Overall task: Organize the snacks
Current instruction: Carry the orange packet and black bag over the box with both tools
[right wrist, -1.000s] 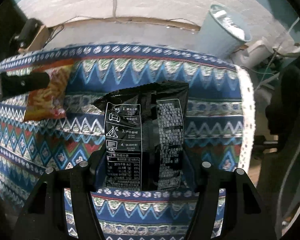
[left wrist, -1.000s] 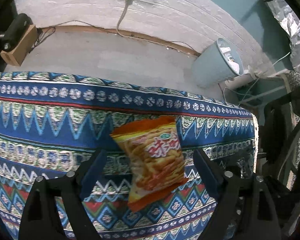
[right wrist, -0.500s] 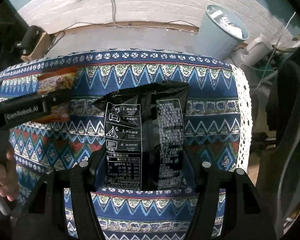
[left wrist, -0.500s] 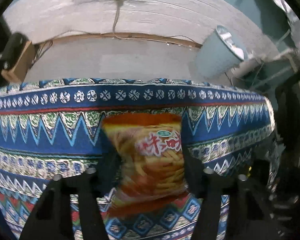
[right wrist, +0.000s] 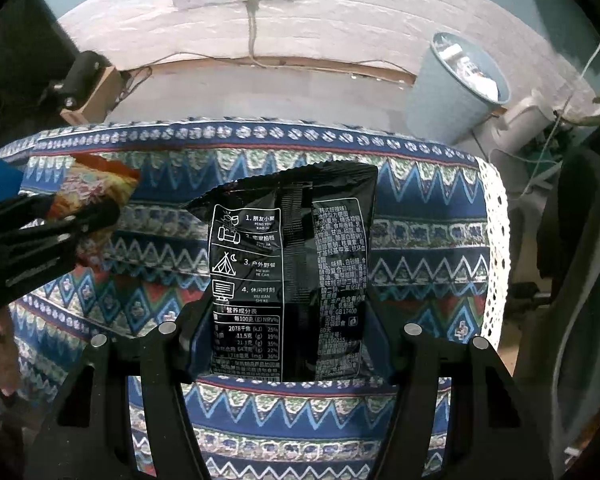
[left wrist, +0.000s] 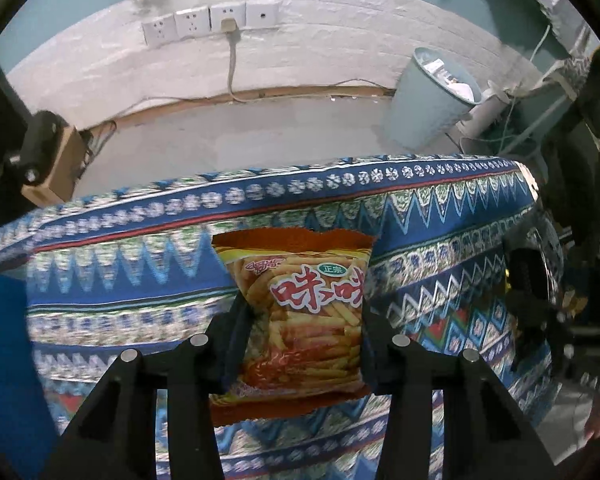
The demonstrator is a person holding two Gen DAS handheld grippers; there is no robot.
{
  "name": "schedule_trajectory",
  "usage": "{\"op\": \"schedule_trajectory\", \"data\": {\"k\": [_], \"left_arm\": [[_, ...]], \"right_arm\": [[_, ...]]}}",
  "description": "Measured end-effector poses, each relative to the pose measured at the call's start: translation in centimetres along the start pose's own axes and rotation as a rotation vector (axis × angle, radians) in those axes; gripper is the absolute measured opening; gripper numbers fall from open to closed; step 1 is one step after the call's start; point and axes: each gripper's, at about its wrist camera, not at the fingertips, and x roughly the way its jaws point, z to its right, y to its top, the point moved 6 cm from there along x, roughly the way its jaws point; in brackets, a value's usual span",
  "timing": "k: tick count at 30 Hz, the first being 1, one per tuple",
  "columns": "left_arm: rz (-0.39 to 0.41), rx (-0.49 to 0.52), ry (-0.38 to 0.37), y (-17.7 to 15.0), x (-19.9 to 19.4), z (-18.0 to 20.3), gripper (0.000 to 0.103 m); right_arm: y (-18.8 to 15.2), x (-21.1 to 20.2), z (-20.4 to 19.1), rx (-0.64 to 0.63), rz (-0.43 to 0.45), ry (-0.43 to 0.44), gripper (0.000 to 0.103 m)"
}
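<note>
An orange snack bag (left wrist: 304,320) with red lettering hangs between the fingers of my left gripper (left wrist: 300,344). The jaws are closing and both pads press its sides, holding it off the patterned tablecloth (left wrist: 120,264). The right wrist view shows that orange bag (right wrist: 96,184) and the left gripper (right wrist: 60,220) at the far left. My right gripper (right wrist: 288,344) is shut on a black snack bag (right wrist: 292,272), printed back facing the camera, held upright over the cloth (right wrist: 420,220).
A pale blue bin (left wrist: 428,100) stands on the floor beyond the table, near wall sockets (left wrist: 212,20). A cardboard box (left wrist: 48,160) sits at the far left. The cloth's lace edge (right wrist: 496,240) marks the table's right end. A hand (right wrist: 0,356) shows at lower left.
The left jaws have closed from wide apart onto the orange bag and lifted it off the cloth while the wrist rolled. The right gripper and its black bag have stayed put.
</note>
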Motion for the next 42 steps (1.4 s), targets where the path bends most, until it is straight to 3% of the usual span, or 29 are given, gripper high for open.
{"op": "schedule_trajectory", "data": {"k": [21,33,42], "left_arm": [[0.121,0.127,0.163,-4.8,-13.6,-6.6,0.047],[0.156,0.084,0.202,-8.5,-17.6,-11.6,0.047],[0.173,-0.030,0.243,-11.6,-20.1,-19.1,0.047]], "right_arm": [[2.3,-4.6,-9.4,-0.142,0.092,0.104,0.063],[2.2,-7.5,-18.0,-0.259,0.129,0.195,0.063],[2.2,-9.1,-26.0,-0.364,0.149,0.298,0.063]]}}
